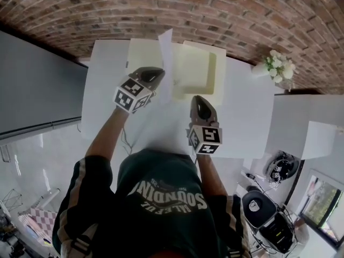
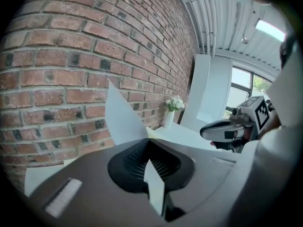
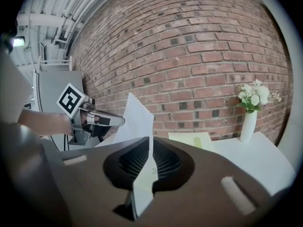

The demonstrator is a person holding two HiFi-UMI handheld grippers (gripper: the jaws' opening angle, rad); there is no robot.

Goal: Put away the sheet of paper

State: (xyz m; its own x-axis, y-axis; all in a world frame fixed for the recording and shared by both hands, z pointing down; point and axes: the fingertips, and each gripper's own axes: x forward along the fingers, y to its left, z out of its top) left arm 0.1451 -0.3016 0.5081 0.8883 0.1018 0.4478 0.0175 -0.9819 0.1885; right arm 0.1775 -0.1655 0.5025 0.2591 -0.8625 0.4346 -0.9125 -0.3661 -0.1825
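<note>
Table, L tool fwd, R tool, sheet clamped

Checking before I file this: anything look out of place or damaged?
Nothing spilled or damaged. Only the sheet of paper stands out: it's held upright, pinched by the left tongs and the right tongs.
</note>
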